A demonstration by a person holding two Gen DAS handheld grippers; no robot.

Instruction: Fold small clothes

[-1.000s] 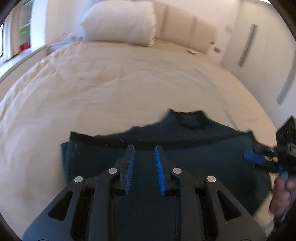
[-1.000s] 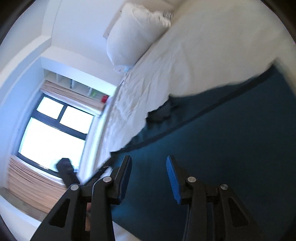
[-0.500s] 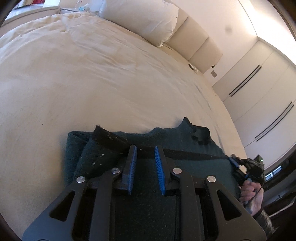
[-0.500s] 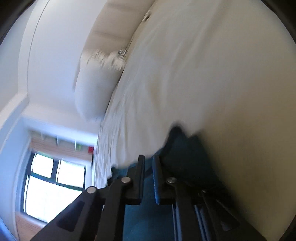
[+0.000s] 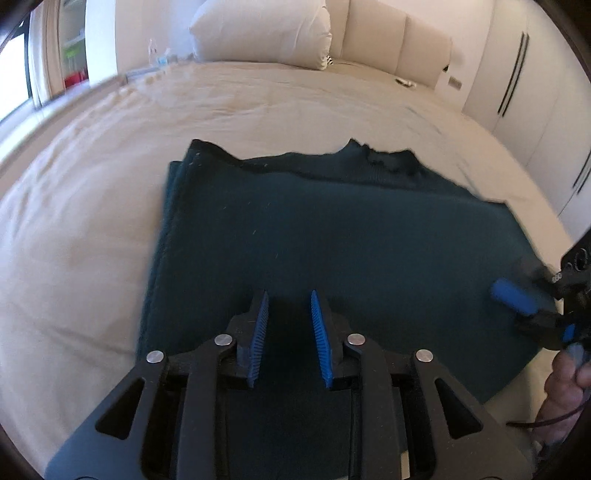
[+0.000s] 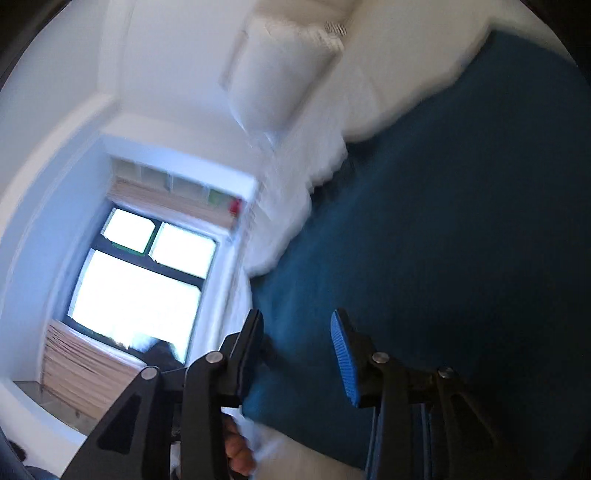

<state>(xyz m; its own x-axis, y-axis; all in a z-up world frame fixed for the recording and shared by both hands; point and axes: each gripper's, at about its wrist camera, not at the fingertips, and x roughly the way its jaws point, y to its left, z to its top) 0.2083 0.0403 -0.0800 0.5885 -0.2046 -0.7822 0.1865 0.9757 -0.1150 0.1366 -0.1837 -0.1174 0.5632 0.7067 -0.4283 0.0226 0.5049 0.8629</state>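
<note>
Garment: dark teal sweater [image 5: 332, 236] lies folded flat on the cream bed [image 5: 92, 240], collar toward the pillow [image 5: 262, 33]
Left gripper [image 5: 288, 339]: jaws parted, nothing between them, over the sweater's near edge
Right gripper [image 6: 295, 354]: jaws wide apart, holding nothing, at the sweater's right side
Right view: blurred; window [image 6: 140, 273] behind
</note>
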